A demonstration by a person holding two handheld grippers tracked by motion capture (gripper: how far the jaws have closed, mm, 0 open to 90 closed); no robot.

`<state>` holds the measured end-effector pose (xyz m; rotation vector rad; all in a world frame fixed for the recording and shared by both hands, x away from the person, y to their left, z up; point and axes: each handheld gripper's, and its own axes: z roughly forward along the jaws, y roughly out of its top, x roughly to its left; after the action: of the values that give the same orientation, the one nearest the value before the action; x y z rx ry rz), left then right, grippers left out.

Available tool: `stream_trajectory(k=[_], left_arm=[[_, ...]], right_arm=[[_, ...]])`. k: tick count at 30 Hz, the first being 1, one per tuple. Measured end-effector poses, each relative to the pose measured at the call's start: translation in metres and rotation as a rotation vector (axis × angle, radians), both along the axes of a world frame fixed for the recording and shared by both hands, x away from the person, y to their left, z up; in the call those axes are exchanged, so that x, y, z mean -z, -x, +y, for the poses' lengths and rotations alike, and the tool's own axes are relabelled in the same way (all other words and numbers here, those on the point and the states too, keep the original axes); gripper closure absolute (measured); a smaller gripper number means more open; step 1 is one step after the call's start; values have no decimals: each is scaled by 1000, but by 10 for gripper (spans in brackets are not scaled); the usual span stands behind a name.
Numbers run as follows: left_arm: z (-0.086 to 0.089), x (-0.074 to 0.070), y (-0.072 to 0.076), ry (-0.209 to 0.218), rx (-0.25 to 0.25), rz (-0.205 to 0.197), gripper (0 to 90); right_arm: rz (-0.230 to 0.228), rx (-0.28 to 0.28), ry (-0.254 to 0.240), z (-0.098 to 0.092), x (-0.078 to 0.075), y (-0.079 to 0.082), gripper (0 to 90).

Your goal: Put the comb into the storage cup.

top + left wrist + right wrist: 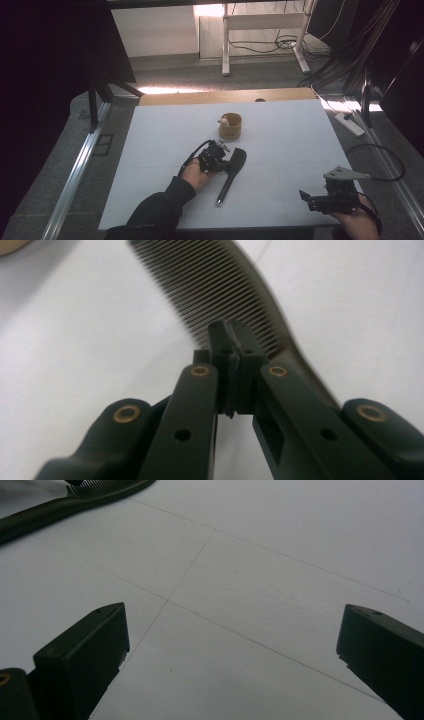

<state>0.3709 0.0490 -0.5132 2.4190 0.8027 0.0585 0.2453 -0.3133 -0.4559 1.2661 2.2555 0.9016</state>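
Centrally on the white counter [280, 130], a black comb [231, 173] is laid at a slant, its toothed head toward the far side and its thin handle toward the person. The left gripper [223, 148] is held by a hand [193, 174] in a dark sleeve just beside the comb's head, on its left. In the left gripper view, the left gripper's [233, 352] jaws are seen pressed together with nothing between them, and their tips are set against the comb's [220, 295] teeth; whether they actually touch the teeth cannot be told, as the comb is blurred and its handle is hidden behind the right-hand jaw. A small tan cup [230, 126] is stood beyond the comb, apart from it, with a pale object at its rim that is too small to be identified.

At the counter's near right corner, the right gripper [306, 197] is held by a hand [359, 224] that is cut off by the frame's lower edge. Its grey three-cornered plate is seen on top, and a cable is looped behind it. In the right gripper view, the right gripper's [232, 630] jaws are spread wide over bare counter [260, 580], with nothing held. The comb [75, 502] is caught at the upper left corner of that view, cropped by the frame.
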Motion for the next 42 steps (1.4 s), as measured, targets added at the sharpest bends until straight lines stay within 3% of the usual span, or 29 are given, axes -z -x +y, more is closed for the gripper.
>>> stream_trajectory(k=[9,16,17,20,32,36,42], left_arm=[[12,-18,9,40,-10,14,883],[21,-25,28,12,-21,3,711],[22,-26,30,6,-21,6,628],[24,-27,37,-4,-24,10,554],[29,-36,58,31,-42,15,84],[30,-36,65,41,-25,26,0],[28,-36,72,46,4,39,0]], right_arm=[[-4,2,-1,0,0,0,11],[-10,3,-2,0,-1,1,11],[-10,4,-3,0,-1,1,11],[-11,4,-3,0,-1,1,11],[-15,0,-1,0,-1,1,10],[-17,-1,-1,1,-1,1,11],[-18,-2,-1,1,-1,1,10]])
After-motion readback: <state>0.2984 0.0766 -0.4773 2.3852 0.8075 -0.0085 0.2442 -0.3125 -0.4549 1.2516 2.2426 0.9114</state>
